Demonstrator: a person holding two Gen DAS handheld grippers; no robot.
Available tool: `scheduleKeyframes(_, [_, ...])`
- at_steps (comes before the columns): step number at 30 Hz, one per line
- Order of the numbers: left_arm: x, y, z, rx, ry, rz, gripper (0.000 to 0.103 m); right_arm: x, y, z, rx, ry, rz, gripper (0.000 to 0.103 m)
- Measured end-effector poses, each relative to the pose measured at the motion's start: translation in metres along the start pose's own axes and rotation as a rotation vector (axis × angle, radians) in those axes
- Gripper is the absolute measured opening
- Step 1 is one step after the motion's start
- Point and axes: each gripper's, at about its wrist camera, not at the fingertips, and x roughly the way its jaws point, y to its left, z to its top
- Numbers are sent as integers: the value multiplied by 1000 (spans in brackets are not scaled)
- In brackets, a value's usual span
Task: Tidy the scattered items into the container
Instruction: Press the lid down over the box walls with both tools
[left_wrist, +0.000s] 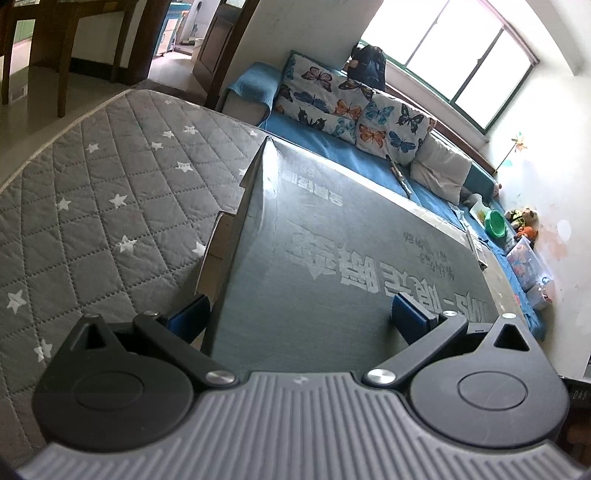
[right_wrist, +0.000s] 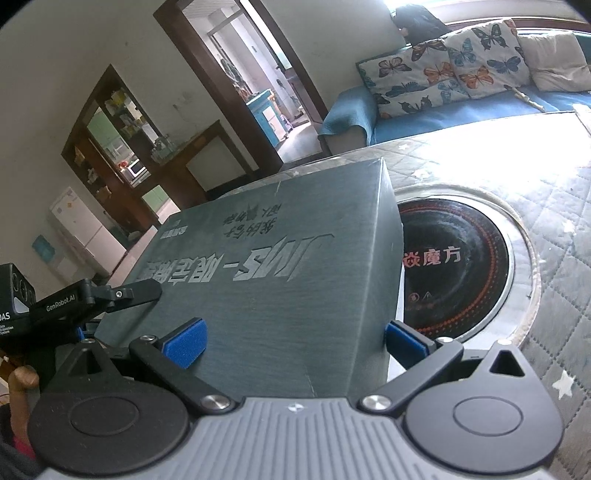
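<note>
A large dark grey box (left_wrist: 351, 229) with white lettering lies on the quilted table; its lid covers the top and the inside is hidden. A brown cardboard edge (left_wrist: 214, 254) shows under the lid's left side. My left gripper (left_wrist: 299, 315) is open and straddles the box's near left corner, one blue pad beside the wall and the other over the lid. In the right wrist view the same box (right_wrist: 266, 266) fills the middle. My right gripper (right_wrist: 295, 339) is open across its near right corner. The left gripper (right_wrist: 110, 295) shows at the box's left edge.
A grey star-patterned quilt (left_wrist: 92, 206) covers the table. A round black induction cooktop (right_wrist: 454, 266) is set into it just right of the box. A blue sofa (left_wrist: 332, 155) with butterfly cushions (left_wrist: 354, 107) stands behind. A person's hand (right_wrist: 22, 380) is at lower left.
</note>
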Motion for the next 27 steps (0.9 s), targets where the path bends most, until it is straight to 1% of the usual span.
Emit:
scheduleKeyframes(10, [6,6,9,-15,5,8,103,7,1,9,-4,11,0,103])
scheduleKeyframes(27, [16,15,8,-42,33,8,103,13,2,11,-8,36,-4,103])
